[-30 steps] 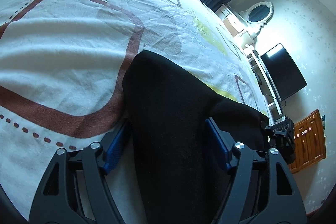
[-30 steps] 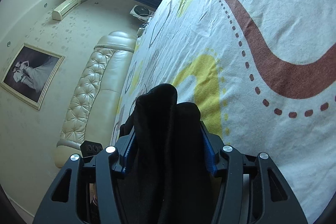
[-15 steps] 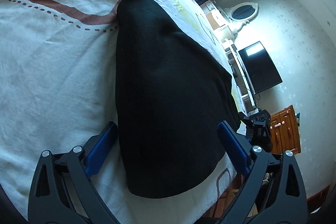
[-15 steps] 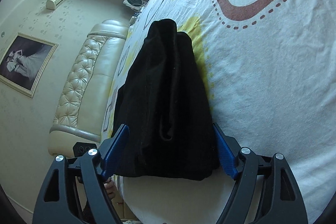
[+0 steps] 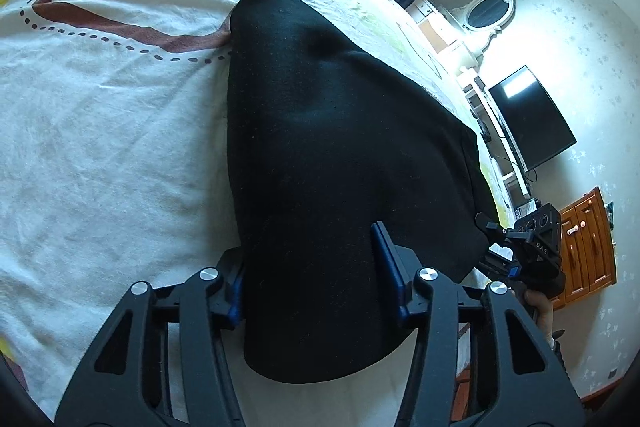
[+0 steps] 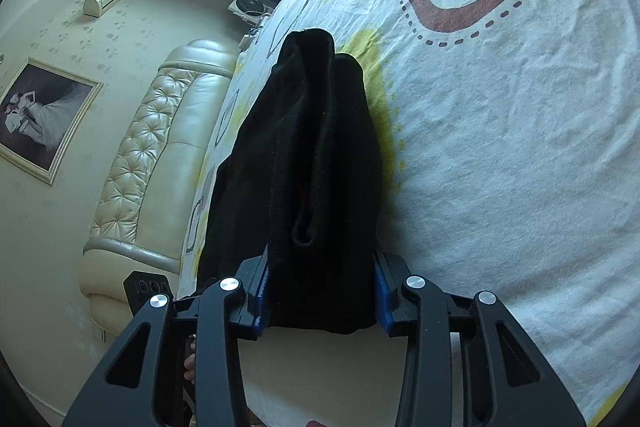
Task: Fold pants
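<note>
Our left gripper (image 5: 316, 275) has just been closing on the near end of the black pants (image 5: 344, 147). The cloth runs between its blue pads (image 5: 386, 259); one pad presses into the fabric, the other is half hidden behind it, so we read this as a pinch on a gathered fold. Our right gripper (image 6: 320, 291) has likewise just been closing, and in its own view both blue pads (image 6: 382, 299) sit hard against the sides of the folded bundle (image 6: 316, 167), clamped on it.

From either claw the pants lie straight ahead at twelve o'clock, long axis running away from us across the bed (image 5: 100, 147). The near edge sits right at the mattress edge, and the far end rests on the sheet's brown and yellow pattern. Both hands are equally near, one at each near corner; in the left view the right gripper (image 5: 536, 239) shows at four o'clock, just past the cloth's corner. We judge the coming move to be a joint lift and carry of this near end toward the far end, so the fold line must lie across that long axis.

Nothing lies on the sheet in the way. A padded headboard (image 6: 160, 155) stands at nine o'clock in the right view, and a dark screen (image 5: 528, 123) and wooden cabinet (image 5: 588, 247) sit at three o'clock in the left view, all well apart from the cloth.
</note>
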